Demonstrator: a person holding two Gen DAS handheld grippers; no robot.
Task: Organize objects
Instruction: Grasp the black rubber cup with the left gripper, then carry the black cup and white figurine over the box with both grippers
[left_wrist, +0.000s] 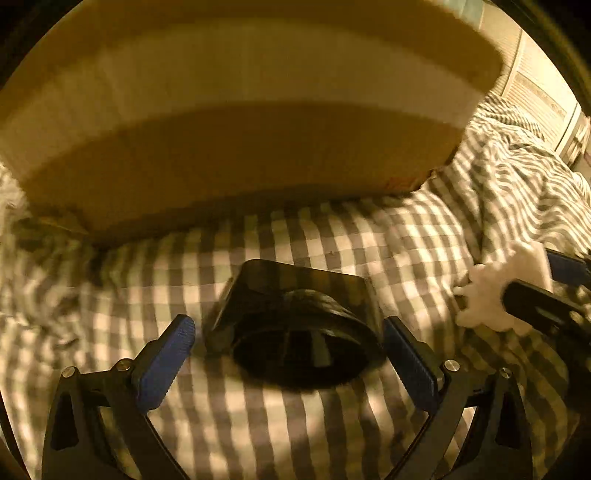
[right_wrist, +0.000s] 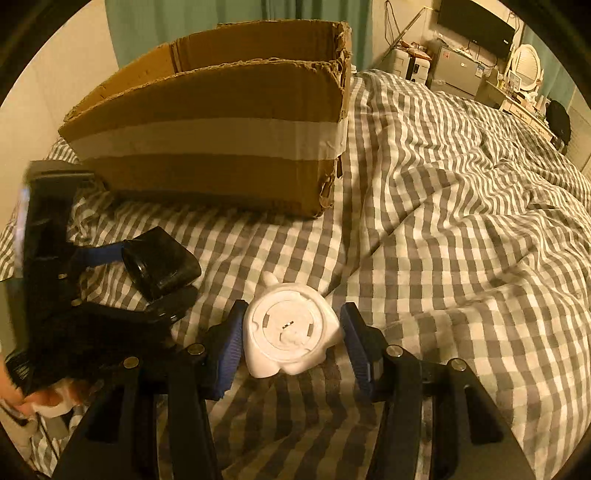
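On the checked bed (right_wrist: 443, 229) there is one open cardboard box (right_wrist: 221, 147), one black object with a round opening (left_wrist: 295, 325), and one white figurine (right_wrist: 291, 332), with two grippers among them, four blue-padded fingers in all.

L tool (left_wrist: 290, 358): jaws spread wide, blue pads either side of a black object, a gap showing at each pad, so not clamped. Fingers point fwd & slightly down toward the bed. Seen from the R wrist cam, it sits low at the left, angled in from that side.

R tool (right_wrist: 291, 345): jaws apart too, blue pads flanking a white object, small gaps both sides. Fingers level, pointing fwd. Bit of the person's hand (right_wrist: 44, 398) shows at lower left, behind the L tool.
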